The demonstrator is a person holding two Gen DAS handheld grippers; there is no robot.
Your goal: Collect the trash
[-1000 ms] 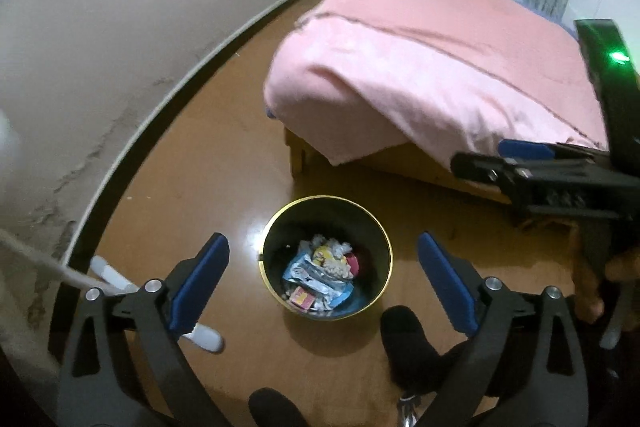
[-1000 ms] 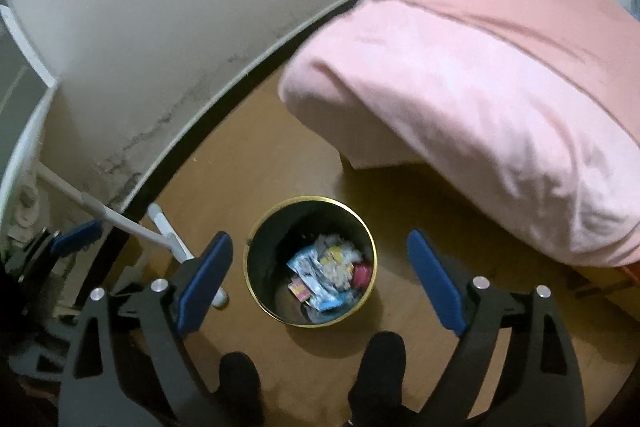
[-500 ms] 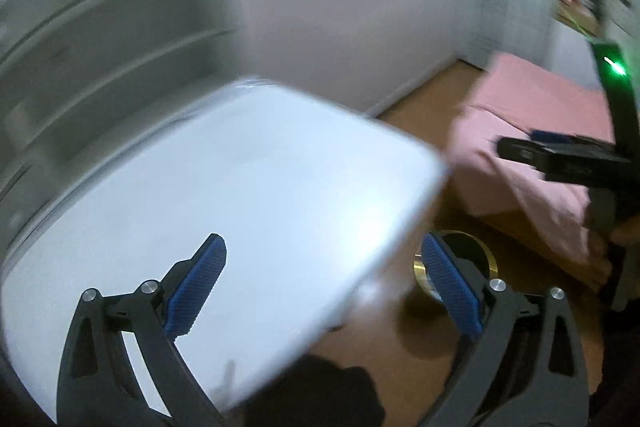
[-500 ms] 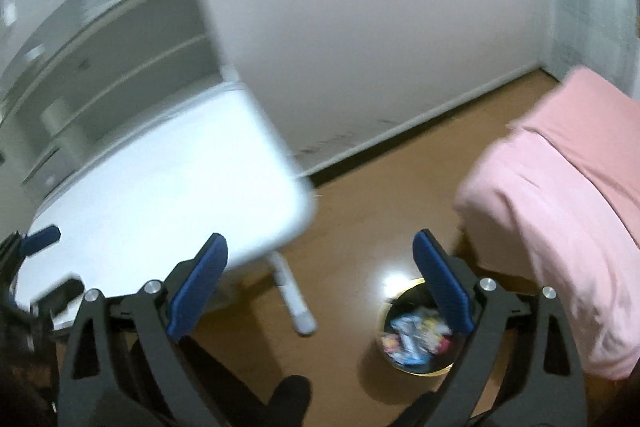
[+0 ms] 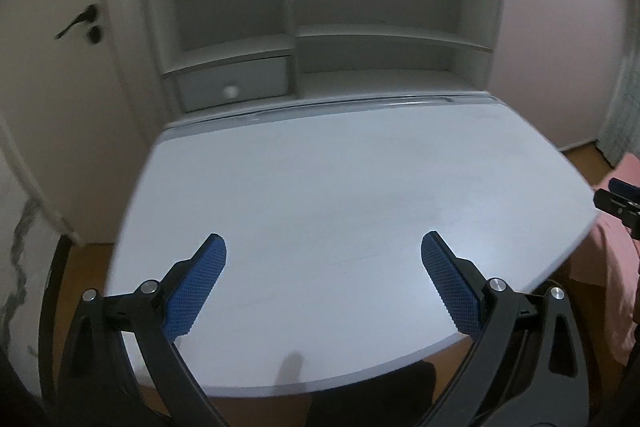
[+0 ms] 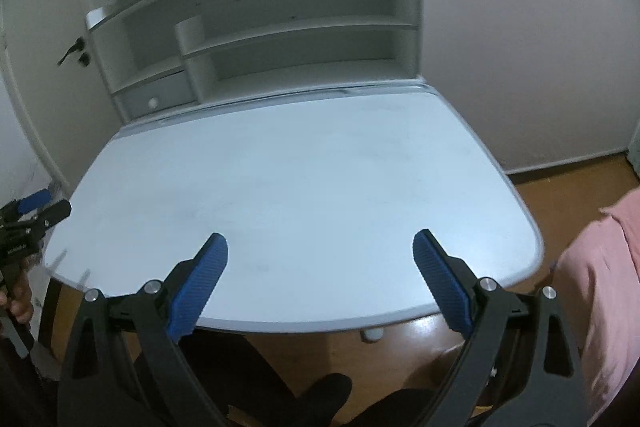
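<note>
Fingers: left gripper [image 5: 322, 283] and right gripper [image 6: 320, 281] both spread wide and empty, held level above the desk [image 5: 360, 187], likely to scan its top for trash. Trash: none visible on the desk; no bin in view. Containers: hutch shelves [image 5: 376, 15] look bare; drawer [image 5: 234, 85] shut, contents hidden.
</note>
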